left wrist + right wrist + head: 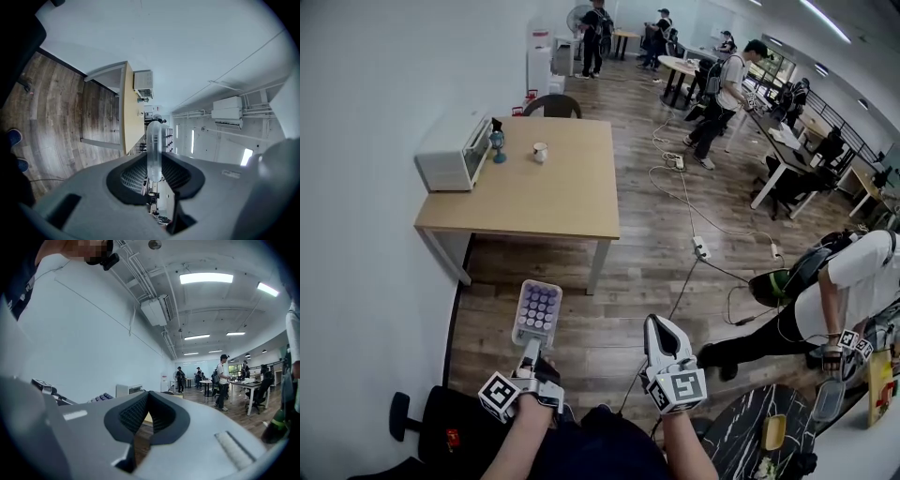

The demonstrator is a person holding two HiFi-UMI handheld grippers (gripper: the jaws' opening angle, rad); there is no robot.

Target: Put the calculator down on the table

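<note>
A white calculator (pixel 537 312) with purple keys is held in the air over the wooden floor, in front of the light wooden table (pixel 572 202). My left gripper (pixel 531 351) is shut on its near end. In the left gripper view the calculator (pixel 153 147) shows edge-on, pinched between the two pads, with the table (pixel 131 117) farther ahead. My right gripper (pixel 655 326) hovers beside it on the right, shut with nothing between its jaws (pixel 147 394). The calculator's keys (pixel 101 398) peek in at the left of the right gripper view.
On the table stand a white oven (pixel 452 150), a small blue figure (pixel 498 141) and a cup (pixel 540 152); a chair (pixel 551 105) sits behind it. Cables and a power strip (pixel 701 248) lie on the floor. A person (pixel 853 281) bends at the right; others stand farther back.
</note>
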